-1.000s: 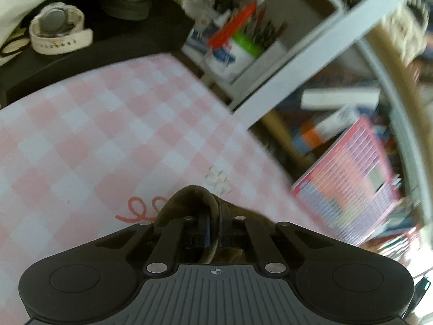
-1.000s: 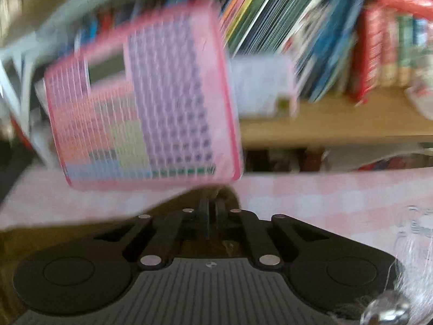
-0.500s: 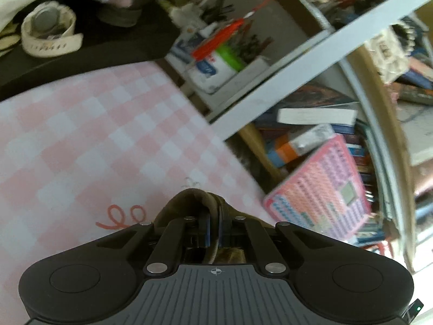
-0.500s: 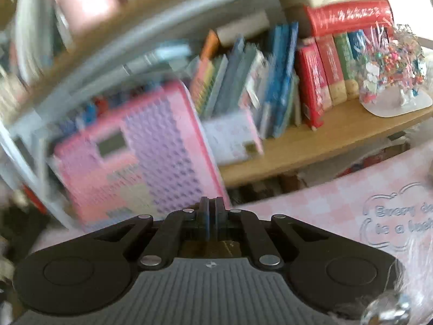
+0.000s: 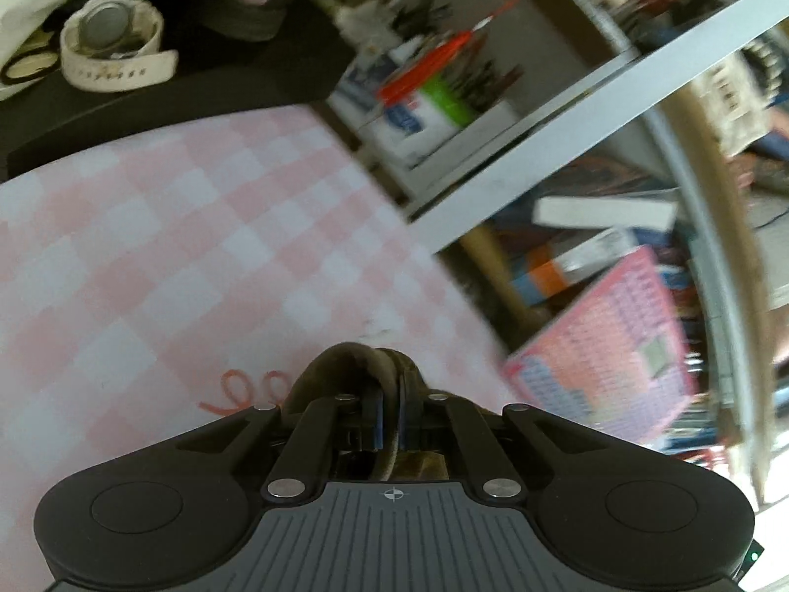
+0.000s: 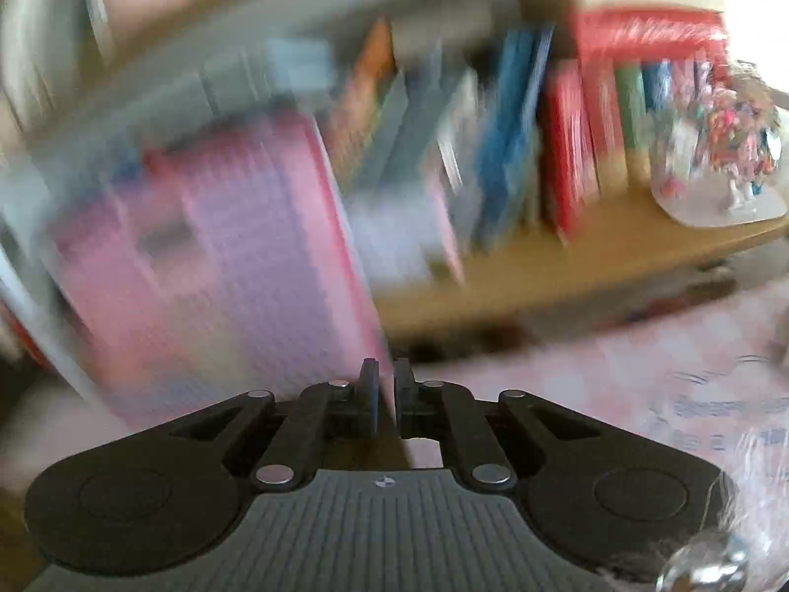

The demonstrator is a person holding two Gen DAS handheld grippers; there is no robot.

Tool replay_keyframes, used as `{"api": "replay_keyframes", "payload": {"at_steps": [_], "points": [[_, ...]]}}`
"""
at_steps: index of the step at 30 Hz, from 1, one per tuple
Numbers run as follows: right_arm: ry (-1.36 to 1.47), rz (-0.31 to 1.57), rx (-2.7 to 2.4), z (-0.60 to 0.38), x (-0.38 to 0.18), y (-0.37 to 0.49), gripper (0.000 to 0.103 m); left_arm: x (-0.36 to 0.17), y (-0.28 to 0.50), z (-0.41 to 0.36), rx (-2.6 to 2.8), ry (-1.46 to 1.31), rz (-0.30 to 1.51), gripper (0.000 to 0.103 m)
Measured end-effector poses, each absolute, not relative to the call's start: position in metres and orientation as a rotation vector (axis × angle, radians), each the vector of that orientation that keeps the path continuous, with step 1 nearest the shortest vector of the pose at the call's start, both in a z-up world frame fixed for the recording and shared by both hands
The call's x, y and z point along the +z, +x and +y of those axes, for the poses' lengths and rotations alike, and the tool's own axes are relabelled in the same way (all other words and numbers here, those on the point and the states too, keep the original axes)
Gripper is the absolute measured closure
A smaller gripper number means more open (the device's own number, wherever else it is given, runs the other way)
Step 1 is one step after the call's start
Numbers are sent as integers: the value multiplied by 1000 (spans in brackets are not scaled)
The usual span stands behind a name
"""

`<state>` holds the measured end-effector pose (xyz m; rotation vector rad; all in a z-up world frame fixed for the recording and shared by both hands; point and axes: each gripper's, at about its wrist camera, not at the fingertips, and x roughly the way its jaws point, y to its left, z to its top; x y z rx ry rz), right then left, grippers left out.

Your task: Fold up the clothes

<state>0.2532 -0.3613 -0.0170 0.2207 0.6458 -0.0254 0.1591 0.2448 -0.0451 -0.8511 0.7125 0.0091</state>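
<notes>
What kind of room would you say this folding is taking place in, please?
Probably a home study or bedroom: a bookshelf packed with books, a pen holder, and a pink checked cloth as the work surface.

Watch (image 5: 111, 44) on shelf (image 5: 197, 84) behind tablecloth (image 5: 148, 256); bookcase (image 5: 582, 148) right.

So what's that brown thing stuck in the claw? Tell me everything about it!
It is a bit of brown cloth, soft and dull, bunched into a rounded hump. The left claw is shut on it, with a thin fold squeezed between the two black fingers. The hump pokes out just past the fingertips, above the pink and white checked tablecloth. Only this small part shows; the rest hides behind the claw, so its shape cannot be told.
</notes>
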Motion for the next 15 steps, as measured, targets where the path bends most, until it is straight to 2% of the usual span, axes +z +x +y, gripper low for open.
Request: {"api": "replay_keyframes", "payload": {"at_steps": [2, 8, 12, 13, 15], "points": [[152, 704, -81, -356, -29, 257, 73, -49, 160, 246, 33, -863, 723, 96], [228, 741, -34, -356, -28, 196, 69, -53, 158, 246, 60, -866, 727, 91], [208, 834, -60, -350, -46, 172, 71, -54, 157, 244, 93, -851, 726, 95], [187, 854, -70, -349, -51, 170, 72, -55, 157, 243, 101, -848, 726, 99], [132, 873, -89, -347, -55, 165, 83, -56, 157, 242, 117, -840, 726, 100]]}}
